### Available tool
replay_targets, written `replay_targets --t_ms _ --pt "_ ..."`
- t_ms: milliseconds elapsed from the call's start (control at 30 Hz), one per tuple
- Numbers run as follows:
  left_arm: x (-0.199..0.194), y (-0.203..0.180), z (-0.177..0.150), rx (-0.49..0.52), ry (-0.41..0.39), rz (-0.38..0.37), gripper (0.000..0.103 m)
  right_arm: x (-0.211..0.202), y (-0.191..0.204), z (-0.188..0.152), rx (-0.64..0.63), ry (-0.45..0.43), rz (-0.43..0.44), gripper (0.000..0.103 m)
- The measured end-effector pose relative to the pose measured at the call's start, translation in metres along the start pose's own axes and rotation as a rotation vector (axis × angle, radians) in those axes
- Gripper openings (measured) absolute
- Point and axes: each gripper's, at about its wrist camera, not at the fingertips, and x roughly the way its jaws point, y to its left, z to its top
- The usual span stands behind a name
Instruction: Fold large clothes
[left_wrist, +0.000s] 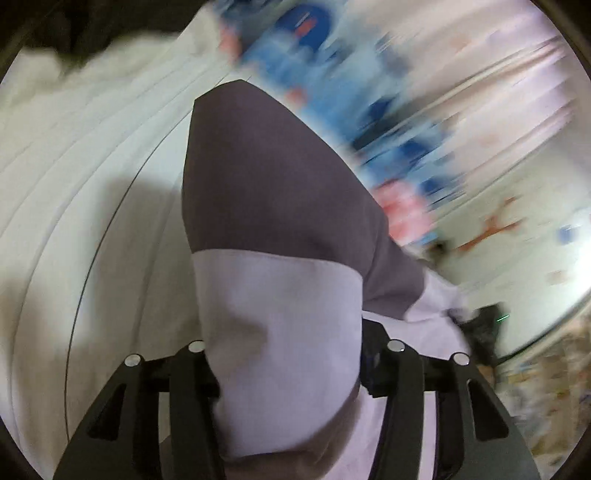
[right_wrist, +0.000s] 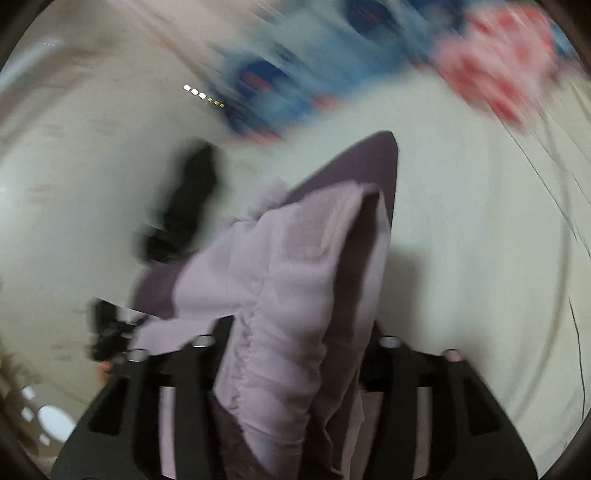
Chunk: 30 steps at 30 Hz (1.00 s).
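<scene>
A large garment in pale lilac with dark purple panels (left_wrist: 266, 166) rises between the jaws of my left gripper (left_wrist: 280, 295) and covers its fingertips. The cloth is lifted off the white sheet, so that gripper is shut on it. In the right wrist view a bunched, gathered edge of the same garment (right_wrist: 295, 266) stands between the jaws of my right gripper (right_wrist: 299, 295), which is shut on it too, fingertips hidden. A fold of lilac cloth stretches sideways from each grip toward the other hand. Both views are blurred by motion.
A white bed sheet (left_wrist: 92, 184) lies under everything, with a thin dark line curving across it. Blue and pink patterned fabric (left_wrist: 314, 74) is smeared along the far side. A dark cloth (left_wrist: 74, 33) sits at the upper left, and a blurred black shape (right_wrist: 192, 192) stands left of the garment.
</scene>
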Motion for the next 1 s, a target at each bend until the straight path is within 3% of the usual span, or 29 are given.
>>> replay_targets --t_ms 33,67,133,233,333,367,467,533,600,633,700,767,833,1000 --pt "0.019 0.013 -0.005 -0.025 0.036 0.043 0.067 0.027 -0.027 -0.011 0.067 0.095 -0.078 0.061" --pt "0.028 0.028 -0.010 -0.070 0.049 0.035 0.069 0.048 -0.049 -0.021 0.150 0.163 -0.090 0.076" --pt "0.015 0.034 -0.015 -0.119 0.037 -0.027 0.071 0.038 -0.071 -0.038 0.235 0.094 0.033 0.076" --pt "-0.028 0.026 -0.021 -0.053 0.069 0.012 0.080 0.002 -0.069 -0.053 0.245 0.044 0.037 0.078" --pt "-0.094 0.031 -0.049 -0.023 0.068 0.000 0.089 -0.059 -0.051 -0.085 0.236 -0.032 -0.011 0.083" --pt "-0.119 0.036 -0.064 -0.030 0.051 -0.010 0.095 -0.077 -0.043 -0.098 0.233 -0.046 0.011 0.084" --pt "-0.162 0.039 -0.107 -0.053 0.034 -0.039 0.096 -0.124 0.000 -0.143 0.165 -0.073 0.094 0.090" --pt "-0.177 0.038 -0.142 -0.026 0.037 -0.032 0.096 -0.137 0.035 -0.180 0.096 -0.046 0.120 0.094" --pt "-0.173 0.040 -0.174 0.014 0.070 0.021 0.096 -0.133 0.053 -0.213 0.042 0.013 0.065 0.095" --pt "-0.166 0.038 -0.191 0.055 0.090 0.087 0.096 -0.118 0.060 -0.236 0.006 0.088 -0.026 0.095" --pt "-0.160 0.023 -0.213 0.177 0.053 0.196 0.096 -0.095 0.058 -0.273 -0.046 0.202 -0.178 0.095" --pt "-0.158 0.003 -0.233 0.283 0.038 0.340 0.096 -0.096 0.069 -0.296 -0.106 0.165 -0.261 0.096" --pt "-0.157 -0.009 -0.239 0.306 0.007 0.416 0.096 -0.105 0.079 -0.310 -0.084 0.143 -0.292 0.096" --pt "-0.167 -0.006 -0.257 0.248 -0.070 0.472 0.096 -0.143 0.087 -0.332 0.003 0.030 -0.259 0.096"
